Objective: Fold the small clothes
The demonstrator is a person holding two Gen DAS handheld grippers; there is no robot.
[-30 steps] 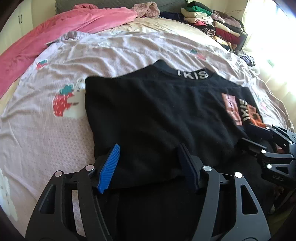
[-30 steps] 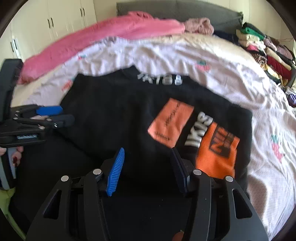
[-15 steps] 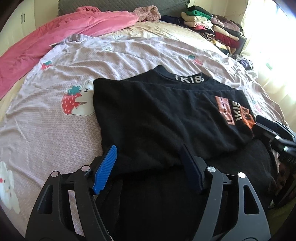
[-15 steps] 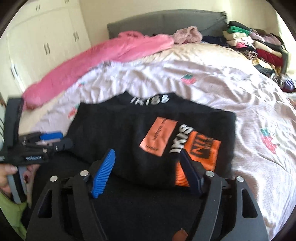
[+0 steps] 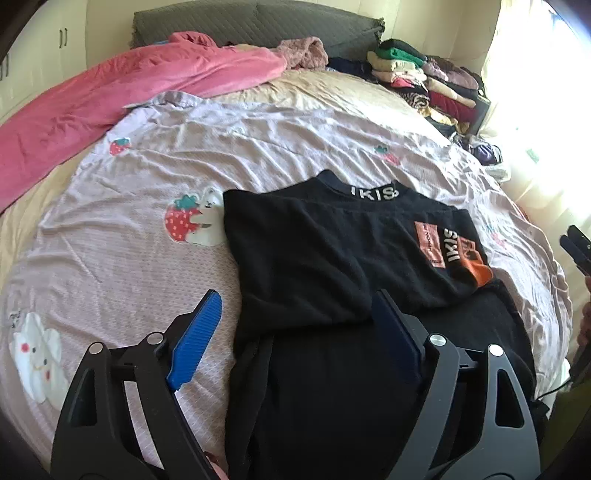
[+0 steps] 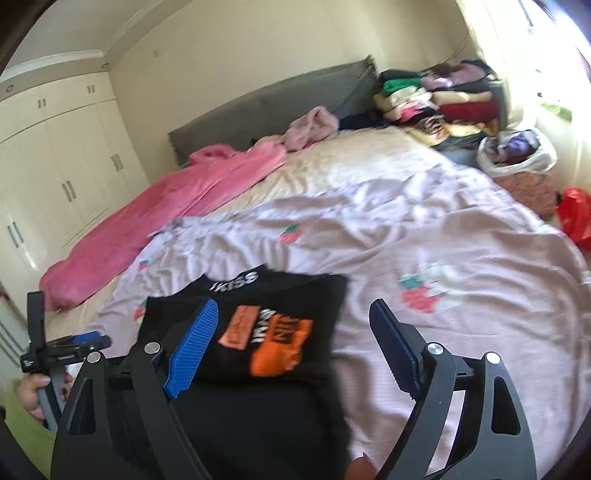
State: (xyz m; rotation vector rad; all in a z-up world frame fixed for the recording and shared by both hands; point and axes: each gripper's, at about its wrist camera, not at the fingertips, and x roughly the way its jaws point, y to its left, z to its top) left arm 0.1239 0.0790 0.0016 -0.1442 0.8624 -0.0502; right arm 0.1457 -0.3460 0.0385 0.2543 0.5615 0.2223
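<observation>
A black top [image 5: 332, 258] with an orange patch and white collar lettering lies partly folded on the bed; it also shows in the right wrist view [image 6: 258, 332]. Its upper half is folded over the lower half near the bed's front edge. My left gripper [image 5: 295, 336] is open and empty, raised above the top's near left part. My right gripper [image 6: 291, 347] is open and empty, raised above the top's right side. The right gripper's tip [image 5: 576, 251] shows at the right edge of the left wrist view; the left gripper [image 6: 74, 343] shows at the far left of the right wrist view.
The top lies on a lilac strawberry-print sheet [image 5: 129, 258]. A pink blanket [image 5: 110, 107] lies at the back left. A stack of folded clothes [image 5: 424, 77] stands at the back right by the grey headboard [image 5: 258, 22]. A bag of clothes [image 6: 517, 155] sits beside the bed.
Both grippers have drawn back and risen from the top, jaws open throughout. The right gripper has swung to the right, so the top now sits lower left in its view.
</observation>
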